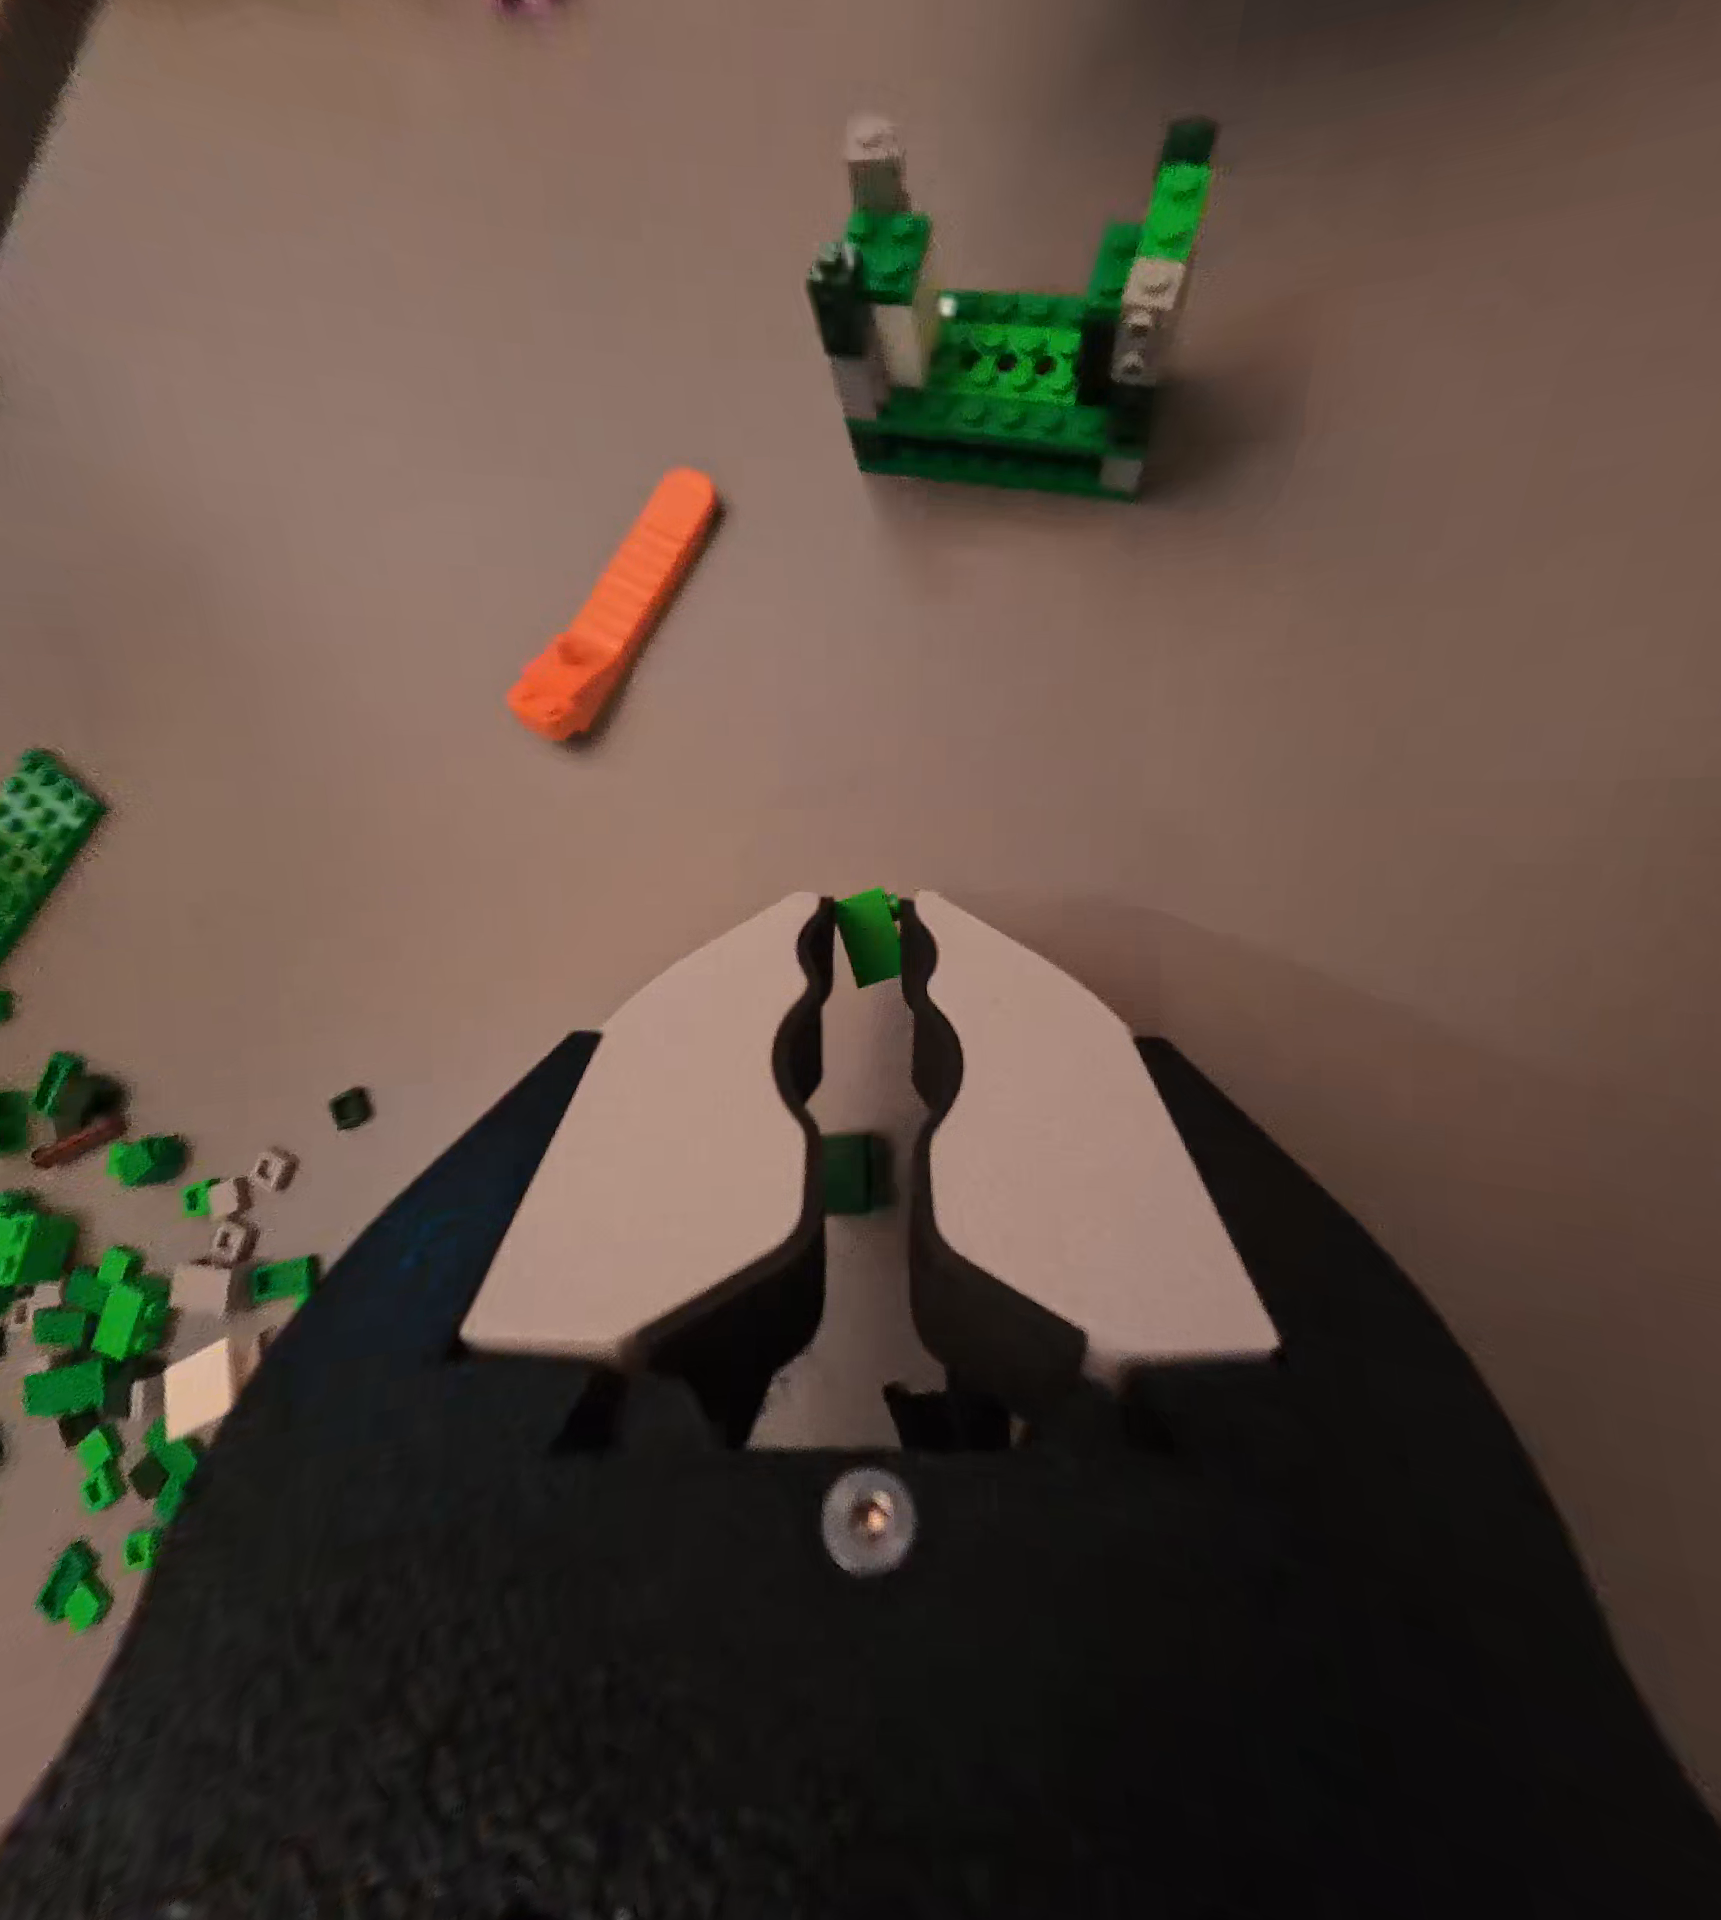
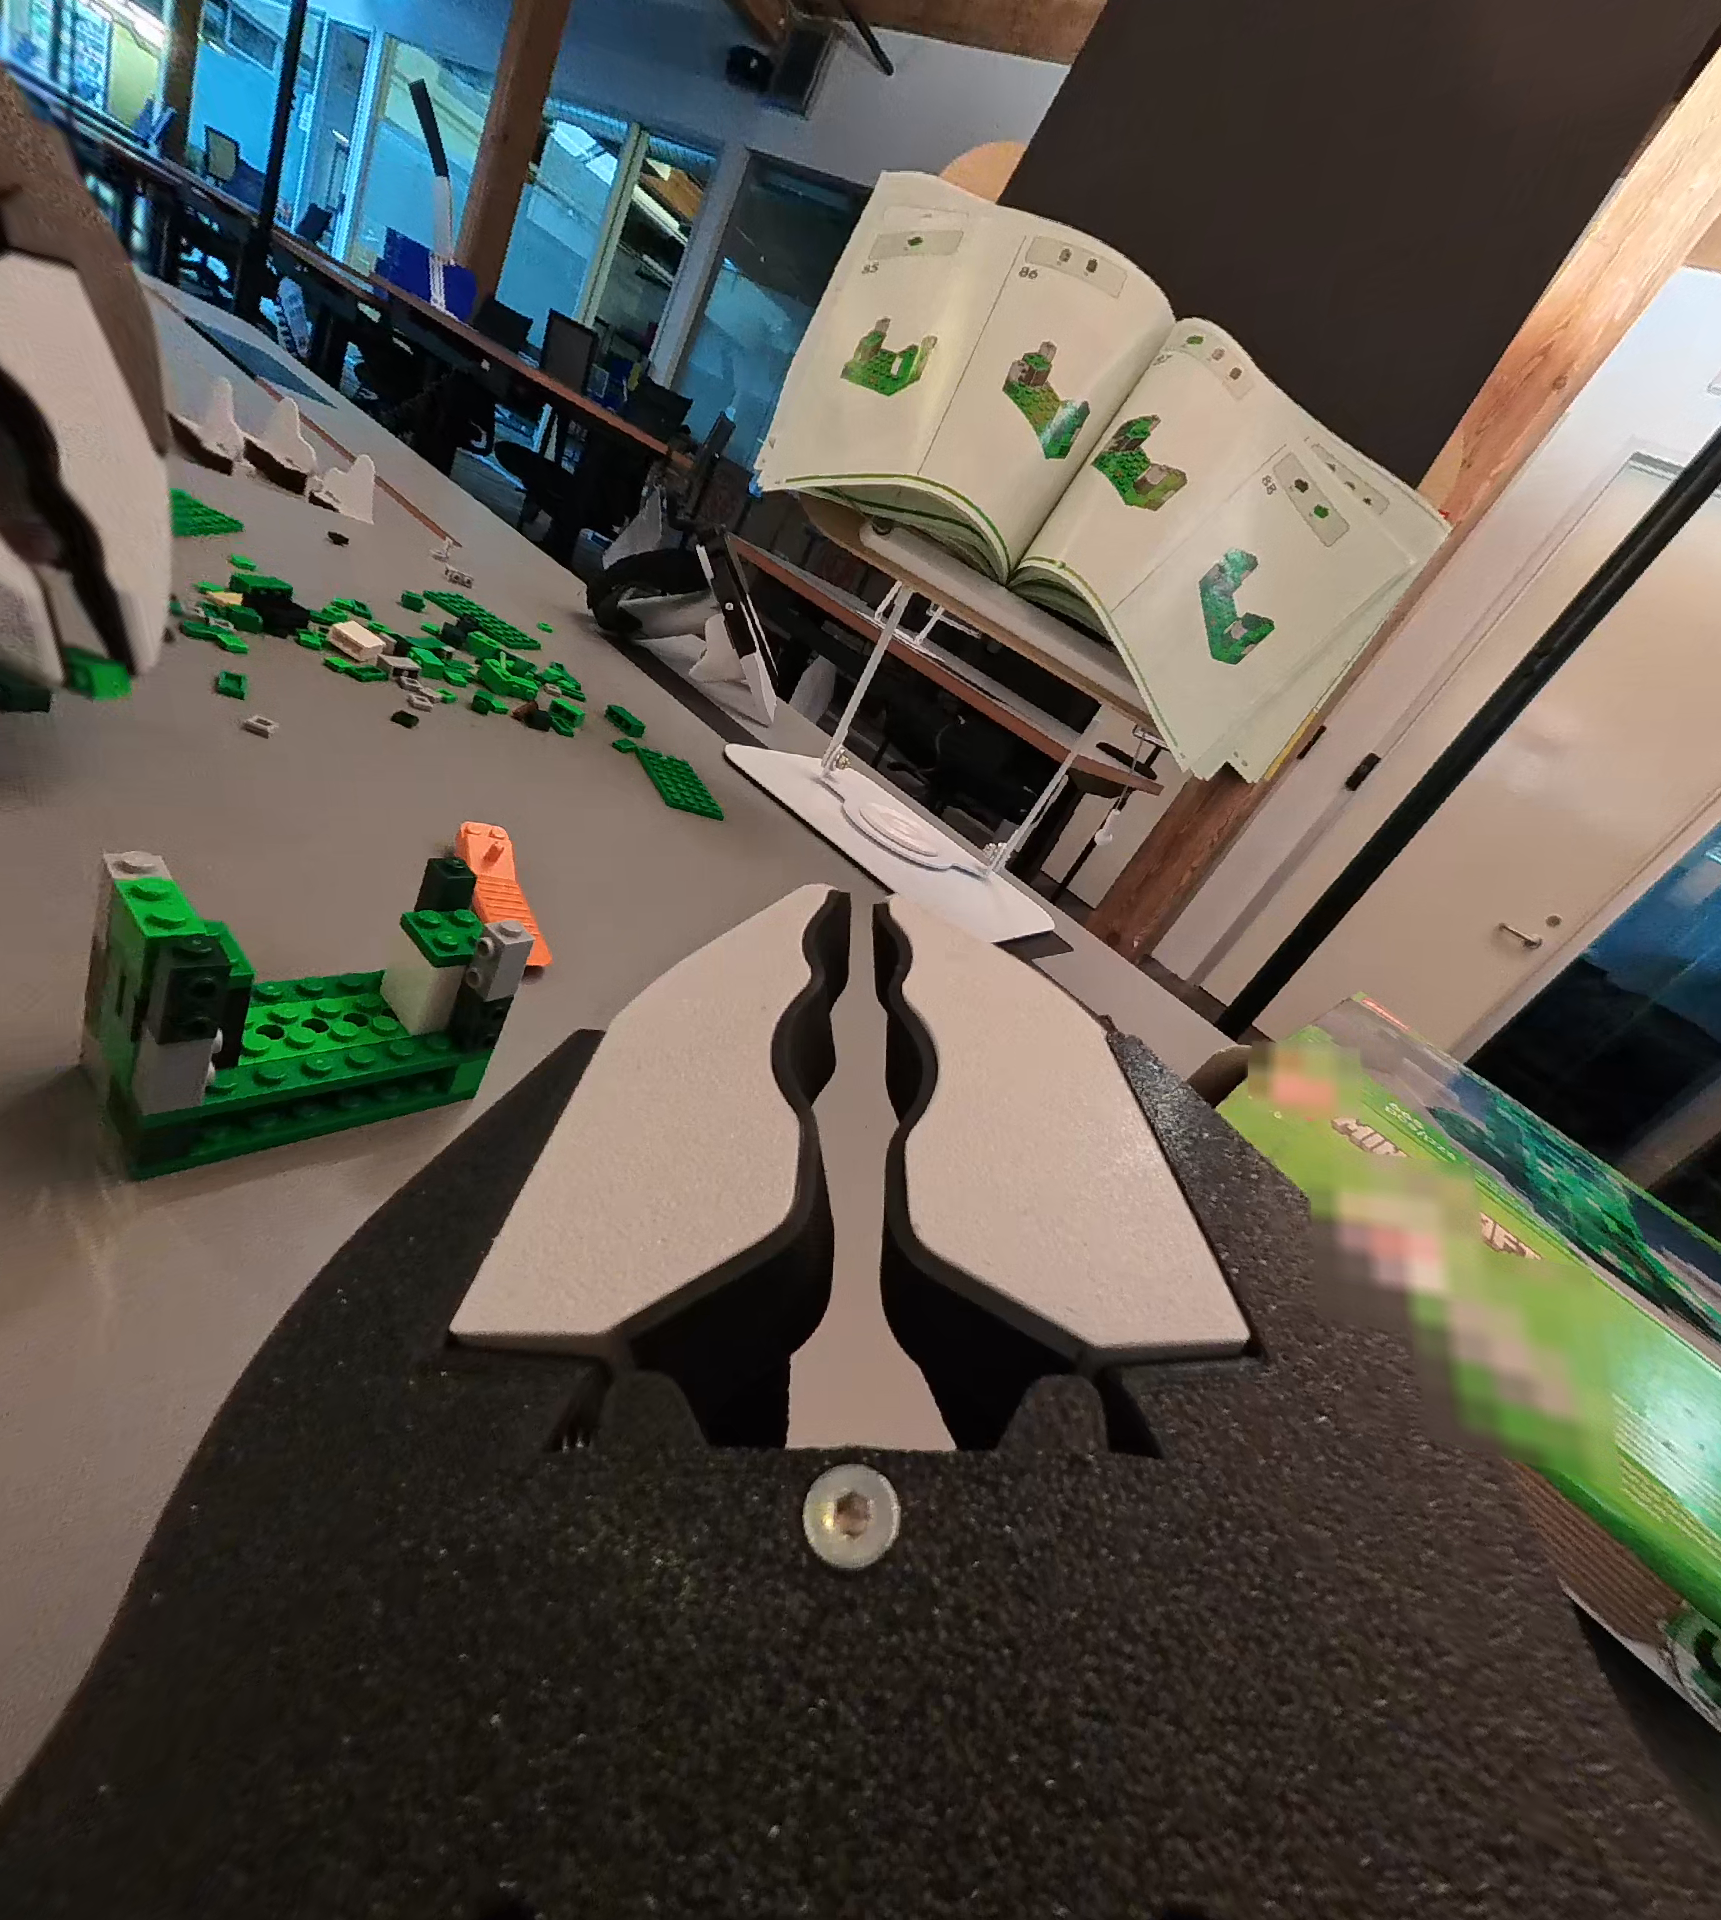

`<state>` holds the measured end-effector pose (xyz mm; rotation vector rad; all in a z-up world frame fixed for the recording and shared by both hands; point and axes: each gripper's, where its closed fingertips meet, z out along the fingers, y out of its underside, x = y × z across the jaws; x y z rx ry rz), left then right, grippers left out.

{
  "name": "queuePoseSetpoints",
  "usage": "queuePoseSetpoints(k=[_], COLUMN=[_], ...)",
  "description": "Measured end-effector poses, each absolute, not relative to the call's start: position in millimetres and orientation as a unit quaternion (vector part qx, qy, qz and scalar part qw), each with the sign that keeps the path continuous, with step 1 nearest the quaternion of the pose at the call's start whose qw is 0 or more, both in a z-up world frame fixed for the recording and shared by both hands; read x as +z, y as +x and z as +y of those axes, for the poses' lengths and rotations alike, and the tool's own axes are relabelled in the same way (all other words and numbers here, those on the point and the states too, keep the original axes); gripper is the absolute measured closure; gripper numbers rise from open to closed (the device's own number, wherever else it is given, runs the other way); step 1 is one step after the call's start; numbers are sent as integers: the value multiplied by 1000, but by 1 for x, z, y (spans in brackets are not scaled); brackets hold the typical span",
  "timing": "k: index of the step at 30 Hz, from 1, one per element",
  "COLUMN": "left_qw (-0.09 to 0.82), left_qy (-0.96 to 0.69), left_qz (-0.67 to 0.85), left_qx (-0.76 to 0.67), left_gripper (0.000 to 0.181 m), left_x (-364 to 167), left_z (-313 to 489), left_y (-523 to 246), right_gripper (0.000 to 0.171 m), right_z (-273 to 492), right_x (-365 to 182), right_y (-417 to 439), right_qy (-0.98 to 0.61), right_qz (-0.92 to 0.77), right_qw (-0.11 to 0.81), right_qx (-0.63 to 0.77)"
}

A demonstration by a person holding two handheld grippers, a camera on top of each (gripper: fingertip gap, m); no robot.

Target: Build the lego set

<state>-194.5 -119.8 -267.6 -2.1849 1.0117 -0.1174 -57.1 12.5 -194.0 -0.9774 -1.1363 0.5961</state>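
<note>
Your left gripper point(image 1: 868, 914) is clamped on a small bright green brick point(image 1: 868, 940), pinched right at the fingertips and tilted a little, its long axis running roughly along the fingers. It hangs over bare table point(image 1: 1355, 727), just clear of the loose pile point(image 1: 56, 1299) that spreads toward the table's left edge. A darker green piece point(image 1: 854, 1172) lies on the table under the gap between the fingers; it is not held.

The build point(image 1: 1001, 353) stands straight ahead of that gripper and slightly to its right, well apart from it, toward the far side of the table. It is a green base with a taller column at each end and an open studded floor between. The orange separator point(image 1: 615, 608) lies between pile and build, off to the left of the direct line, so your path looks clear.

Your right gripper point(image 2: 861, 909) holds nothing; its jaws stand nearly together with a thin gap. It sits just beside the build on its right, nearer than the left, so it is likely the one to steady the base. The open booklet point(image 2: 1043, 416) stands on its holder past the far edge.
</note>
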Motion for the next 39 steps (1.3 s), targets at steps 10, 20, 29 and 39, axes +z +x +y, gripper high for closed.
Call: queuePoseSetpoints(k=[10, 20, 29, 39], left_qw=[380, 408, 367, 344], left_qy=[-843, -908, -925, -935], left_qz=[363, -12, 5, 3], left_qx=[-112, 96, 96, 86], left_gripper=[148, 163, 154, 166], left_x=[-254, -253, -280, -293], left_z=[-120, -63, -46, -44], left_y=[-194, -442, -453, -456], right_gripper=[167, 167, 167, 167], right_z=[11, 10, 10, 11], right_x=[-194, -195, -196, -196], right_y=[-58, -61, -61, -61], right_qy=[-435, -432, -431, -431], right_qz=[-512, -516, -518, -517], right_qw=[691, 690, 690, 690], right_qx=[266, 266, 265, 265])
